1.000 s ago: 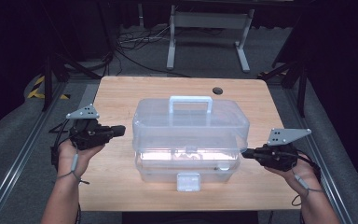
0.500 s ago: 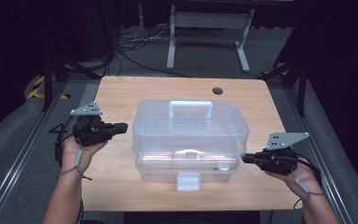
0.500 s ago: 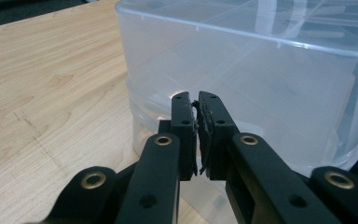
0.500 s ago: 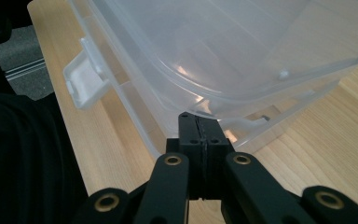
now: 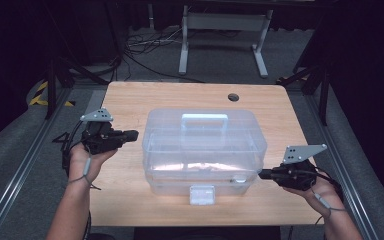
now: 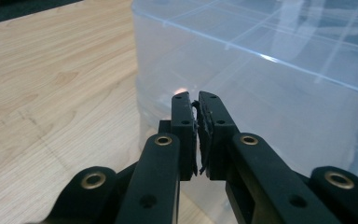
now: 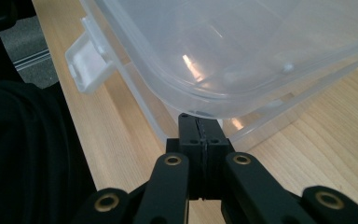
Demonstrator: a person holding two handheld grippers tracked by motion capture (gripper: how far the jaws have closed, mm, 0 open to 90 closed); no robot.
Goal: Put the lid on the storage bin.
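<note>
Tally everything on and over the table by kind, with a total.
Clear plastic box: 1
White latch on the box: 1
Black tongs, left tongs and right tongs: 2
Wooden table: 1
Total: 5

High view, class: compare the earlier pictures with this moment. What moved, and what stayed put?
The right gripper slid down the box's side toward the person, to its near right corner. The left gripper drifted slightly nearer the clear box. Both jaws stayed shut on nothing; box and table stayed put.
</note>
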